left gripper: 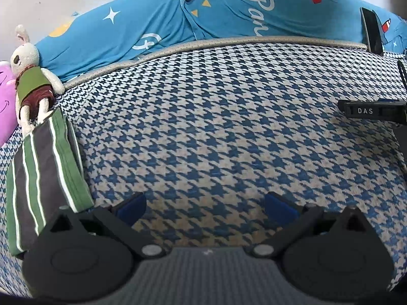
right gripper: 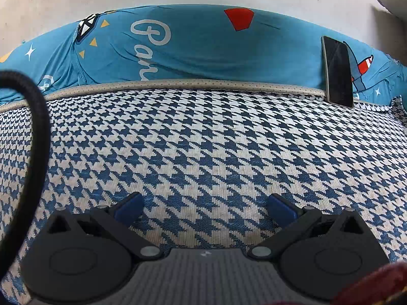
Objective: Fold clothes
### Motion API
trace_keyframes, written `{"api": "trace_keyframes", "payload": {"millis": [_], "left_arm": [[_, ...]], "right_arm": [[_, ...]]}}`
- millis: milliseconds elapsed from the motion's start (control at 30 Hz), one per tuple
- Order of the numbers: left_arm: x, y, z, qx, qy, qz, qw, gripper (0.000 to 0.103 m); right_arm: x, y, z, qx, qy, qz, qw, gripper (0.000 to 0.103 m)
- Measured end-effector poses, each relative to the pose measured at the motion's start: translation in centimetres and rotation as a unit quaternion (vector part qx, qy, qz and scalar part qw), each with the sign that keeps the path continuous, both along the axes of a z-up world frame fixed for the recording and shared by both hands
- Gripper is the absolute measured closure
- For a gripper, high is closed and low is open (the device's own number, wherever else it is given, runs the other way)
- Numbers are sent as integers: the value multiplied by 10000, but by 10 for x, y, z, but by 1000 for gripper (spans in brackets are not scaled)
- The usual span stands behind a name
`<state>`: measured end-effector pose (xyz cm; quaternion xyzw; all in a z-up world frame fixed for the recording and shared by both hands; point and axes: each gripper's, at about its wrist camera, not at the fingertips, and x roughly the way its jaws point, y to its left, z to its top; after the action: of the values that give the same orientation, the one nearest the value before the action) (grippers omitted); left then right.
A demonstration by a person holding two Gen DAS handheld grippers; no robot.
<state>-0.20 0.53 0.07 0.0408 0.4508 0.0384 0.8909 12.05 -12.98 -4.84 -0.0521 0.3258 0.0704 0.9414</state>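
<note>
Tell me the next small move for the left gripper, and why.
Probably swing the left gripper left toward the folded striped garment: both grippers are open and empty over bare houndstooth cover, and that garment beside the plush toy is the only clothing visible.

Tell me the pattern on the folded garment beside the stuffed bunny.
Folded garment: green and dark grey stripes with thin white lines, clearest in the left wrist view.

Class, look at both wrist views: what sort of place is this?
Probably a bedroom: a houndstooth bed cover, a long blue printed pillow against the wall, and a plush rabbit.
</note>
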Motion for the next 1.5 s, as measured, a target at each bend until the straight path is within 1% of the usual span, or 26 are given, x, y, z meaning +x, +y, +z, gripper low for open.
{"api": "trace_keyframes", "payload": {"millis": [300, 400, 567, 800, 867, 967, 1000, 1067, 1133, 1200, 1267, 1333, 1400, 1500], "left_arm": [[-16, 40, 5, -84, -44, 427, 9990, 0], [-25, 43, -2, -82, -109, 597, 9981, 0], [-18, 37, -1, -82, -47, 902, 9959, 0], [-19, 46, -3, -68, -101, 980, 9951, 0], [-17, 38, -4, -34, -87, 1021, 9947, 0], [-13, 45, -4, -112, -101, 1000, 9949, 0], [-14, 47, -5, -100, -130, 921, 9956, 0], [-20, 50, -7, 10, -198, 833, 9963, 0], [-17, 43, -6, 77, -184, 820, 9964, 0], [-15, 49, -2, -57, -177, 705, 9973, 0], [-15, 53, -1, -16, -198, 538, 9984, 0], [-27, 52, 0, -2, -177, 403, 9990, 0], [-24, 47, 0, -76, -88, 375, 9992, 0], [-30, 43, 1, -153, -74, 356, 9992, 0]], "right_arm": [[0, 0, 0, 2, 0, 0, 10000, 0], [0, 0, 0, 2, 0, 0, 10000, 0], [0, 0, 0, 2, 0, 0, 10000, 0], [0, 0, 1, 1, 1, 0, 10000, 0], [0, 0, 1, 1, 1, 0, 10000, 0], [0, 0, 1, 2, 1, 0, 10000, 0], [0, 0, 1, 1, 1, 0, 10000, 0], [0, 0, 1, 1, 1, 1, 10000, 0], [0, 0, 1, 1, 1, 1, 10000, 0], [0, 0, 1, 1, 2, 1, 10000, 0], [0, 0, 1, 0, 1, 1, 10000, 0], [0, 0, 1, 0, 2, 1, 10000, 0], [0, 0, 1, 1, 2, 1, 10000, 0], [0, 0, 1, 0, 2, 1, 10000, 0]]}}
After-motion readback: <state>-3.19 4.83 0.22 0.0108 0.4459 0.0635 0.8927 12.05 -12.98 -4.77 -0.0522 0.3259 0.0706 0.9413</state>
